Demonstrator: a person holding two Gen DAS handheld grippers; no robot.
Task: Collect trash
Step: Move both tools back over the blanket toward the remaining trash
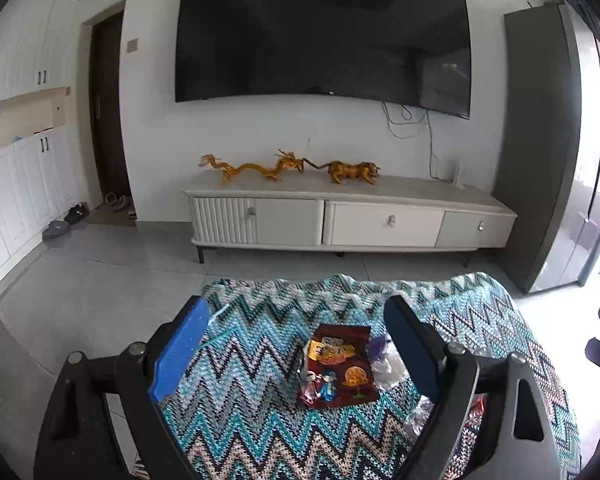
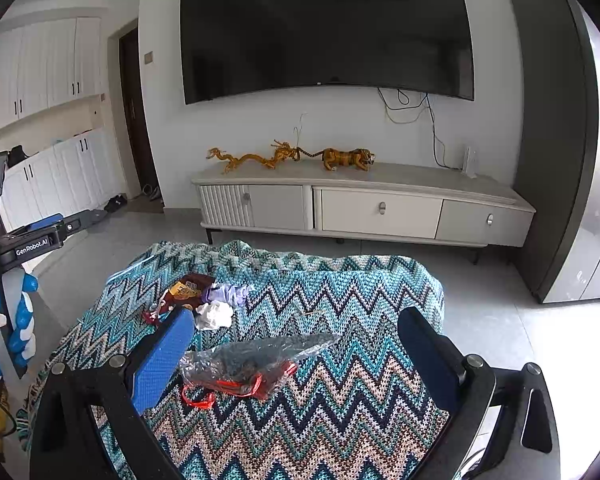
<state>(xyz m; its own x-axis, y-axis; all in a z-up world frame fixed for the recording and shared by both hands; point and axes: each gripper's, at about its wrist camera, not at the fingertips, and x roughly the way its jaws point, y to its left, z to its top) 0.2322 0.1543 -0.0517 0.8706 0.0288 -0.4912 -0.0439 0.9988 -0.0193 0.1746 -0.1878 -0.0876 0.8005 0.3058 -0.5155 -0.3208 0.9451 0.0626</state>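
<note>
A dark red snack wrapper (image 1: 338,364) lies on the zigzag knitted cloth (image 1: 260,408), between the open fingers of my left gripper (image 1: 296,344). A purple scrap (image 1: 376,346) and a crumpled white tissue (image 1: 388,368) lie just right of it. In the right wrist view the wrapper (image 2: 184,292), purple scrap (image 2: 228,292) and tissue (image 2: 214,316) lie at the far left of the cloth (image 2: 340,400). A clear plastic bag with red trim (image 2: 252,364) lies between the open fingers of my right gripper (image 2: 296,344). Both grippers hover empty above the cloth.
A white TV cabinet (image 1: 352,216) with a golden dragon (image 1: 252,166) and tiger (image 1: 352,172) stands ahead under a wall TV (image 1: 324,36). A dark fridge (image 1: 548,152) is at the right. White cupboards (image 1: 24,184) and shoes (image 1: 66,220) are at the left.
</note>
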